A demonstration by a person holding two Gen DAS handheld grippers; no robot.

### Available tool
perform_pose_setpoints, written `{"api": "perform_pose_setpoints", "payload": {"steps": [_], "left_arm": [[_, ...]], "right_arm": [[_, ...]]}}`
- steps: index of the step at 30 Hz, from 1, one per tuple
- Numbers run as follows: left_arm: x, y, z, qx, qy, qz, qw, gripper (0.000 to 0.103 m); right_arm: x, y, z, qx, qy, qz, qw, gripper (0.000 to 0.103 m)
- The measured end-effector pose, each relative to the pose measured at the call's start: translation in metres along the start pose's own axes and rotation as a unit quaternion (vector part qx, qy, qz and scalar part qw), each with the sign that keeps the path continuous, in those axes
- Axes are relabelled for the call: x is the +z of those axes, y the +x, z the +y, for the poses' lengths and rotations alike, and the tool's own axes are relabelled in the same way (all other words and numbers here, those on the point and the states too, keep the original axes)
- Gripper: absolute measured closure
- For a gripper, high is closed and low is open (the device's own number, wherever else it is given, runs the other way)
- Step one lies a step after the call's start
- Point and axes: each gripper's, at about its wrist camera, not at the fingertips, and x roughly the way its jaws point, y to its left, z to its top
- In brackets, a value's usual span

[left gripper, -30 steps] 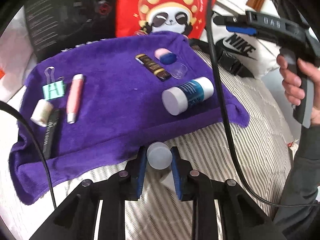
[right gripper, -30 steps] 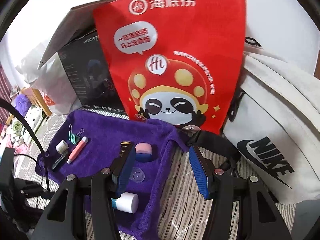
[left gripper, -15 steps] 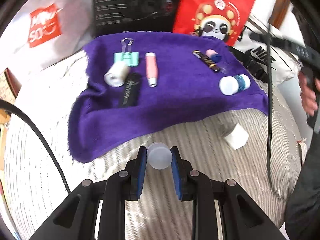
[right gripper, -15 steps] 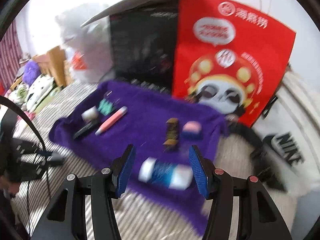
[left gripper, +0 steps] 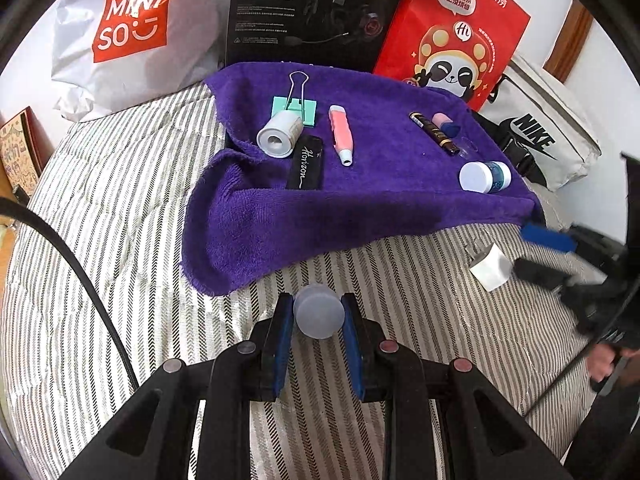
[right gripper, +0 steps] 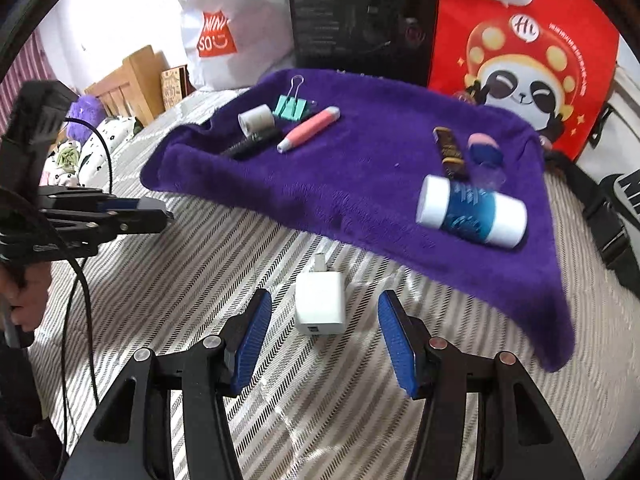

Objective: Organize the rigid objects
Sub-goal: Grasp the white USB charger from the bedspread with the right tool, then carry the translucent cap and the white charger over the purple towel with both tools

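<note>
I am holding the left hand-held gripper just above the striped bed, its blue pads clamped on a small frosted cap. The cap is looking like light, stiff plastic, smooth and round, so I am judging it slippery and likely to pop out if the squeeze loosens. The pads are pinching it across its width, which seems the right hold.

The right hand-held gripper is hovering with its pads wide apart, straddling a white charger plug lying flat on the bed, touching neither side. The plug is looking like a hard, glossy, boxy shell with metal prongs pointing towards the towel. I am judging it light and rigid; I would be taking it across the two flat side faces, well clear of the prongs.

Farther on, the purple towel is carrying the sorted pieces:
- a blue-and-white bottle on its side, liable to roll;
- a dark tube beside a pink-and-blue eraser;
- a pink pen-like stick, a black case, a grey roll and a green binder clip.

Beyond the towel, a red panda bag is standing.
</note>
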Motion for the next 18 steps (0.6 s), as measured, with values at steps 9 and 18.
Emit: {"api": "perform_pose_setpoints", "payload": {"steps": [9,18], "left_arm": [[-0.006,-0.005,0.004,-0.011,-0.003,-0.002,0.9999,0.080],[-0.005,-0.007,0.001,-0.020,-0.001,-0.008,0.9998,0.080]], "right_arm": [[-0.004,0.015,0.009,-0.041,-0.024,-0.011,0.999,0.077],[-0.017,0.005,-0.006,-0.055,0.009,-0.016,0.998,0.077]]}}
